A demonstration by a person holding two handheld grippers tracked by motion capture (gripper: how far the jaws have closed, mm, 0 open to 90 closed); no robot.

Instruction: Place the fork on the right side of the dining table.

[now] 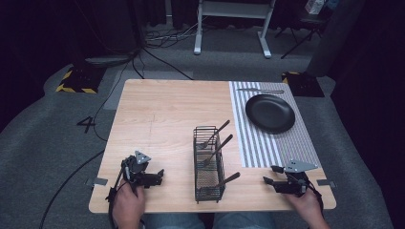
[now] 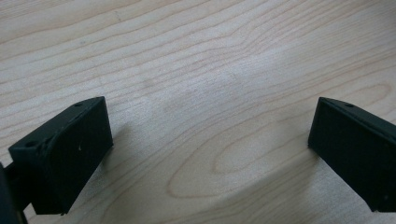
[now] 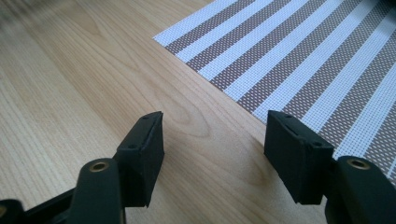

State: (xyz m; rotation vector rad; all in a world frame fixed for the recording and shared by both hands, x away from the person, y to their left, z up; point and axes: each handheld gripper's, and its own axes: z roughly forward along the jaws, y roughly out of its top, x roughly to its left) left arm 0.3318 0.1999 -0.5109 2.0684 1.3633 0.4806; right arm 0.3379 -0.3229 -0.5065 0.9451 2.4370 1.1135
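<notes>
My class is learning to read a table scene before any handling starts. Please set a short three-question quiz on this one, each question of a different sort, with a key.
1. True or false: the black plate lies on the striped placemat.
2. How many utensils stand in the wire caddy? A) one B) three C) five
3. Fill in: the knife lies on the placemat just beyond the far rim of the ____.

Key:
1. True.
2. B: three dark handles lean out toward the right.
3. Plate. Both the left gripper and the right gripper rest open near the table's near edge, fingers holding nothing.
</notes>
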